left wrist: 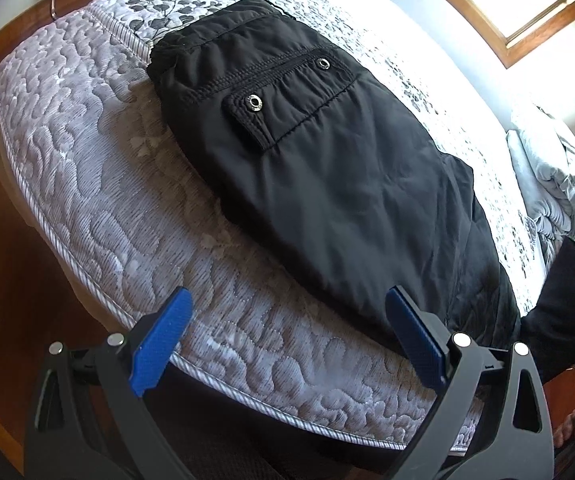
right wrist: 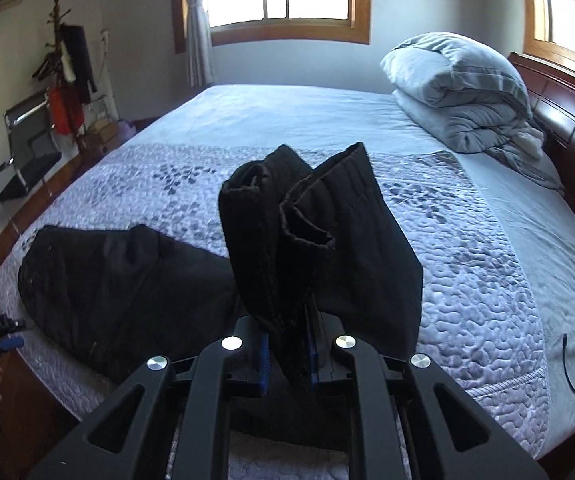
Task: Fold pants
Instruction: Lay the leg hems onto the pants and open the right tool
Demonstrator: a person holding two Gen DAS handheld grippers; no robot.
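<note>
- Blue-padded fingers of the left gripper (left wrist: 287, 322) stand spread wide apart in the left wrist view, with nothing between them; they hang over the near edge of the quilted mattress (left wrist: 87, 152).
- Black pants (left wrist: 327, 168) lie flat on that mattress ahead of the left gripper, waistband end far, flap pocket with two metal snaps facing up; the right finger's tip (left wrist: 401, 300) sits just at the fabric's near edge, the left finger well apart from it.
- Clenched on the cloth, the right gripper (right wrist: 287, 356) pinches the leg ends of the pants (right wrist: 311, 240), which rise bunched above its jaws.
- On the bed's far side sits a rumpled grey duvet (right wrist: 463, 92).
</note>
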